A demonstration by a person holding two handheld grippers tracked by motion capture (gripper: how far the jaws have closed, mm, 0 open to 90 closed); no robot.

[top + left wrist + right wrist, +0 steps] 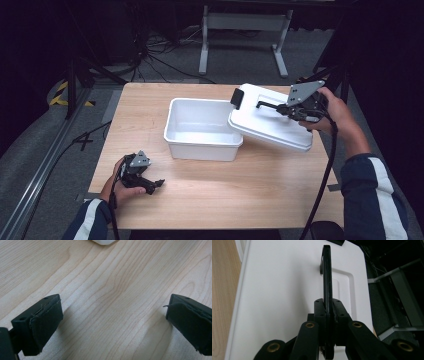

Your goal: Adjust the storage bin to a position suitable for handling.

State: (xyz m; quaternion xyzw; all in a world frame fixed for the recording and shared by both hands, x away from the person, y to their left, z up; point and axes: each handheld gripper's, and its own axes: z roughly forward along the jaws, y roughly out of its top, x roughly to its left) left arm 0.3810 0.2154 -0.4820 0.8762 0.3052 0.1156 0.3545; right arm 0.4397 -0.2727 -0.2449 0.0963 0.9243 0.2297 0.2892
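Over the empty tub [202, 127], right gripper [274, 107] clamps the lid's handle [326, 277].

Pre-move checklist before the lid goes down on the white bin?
1. Right gripper shut on the lid's black handle: ok.
2. Lid over the bin: not ok, it is tilted and offset to the right, overlapping only the right rim.
3. Bin interior clear: ok, as far as the high view shows.
4. Left gripper open, holding nothing, over bare table: ok.
5. Lid's black latch state: cannot tell.
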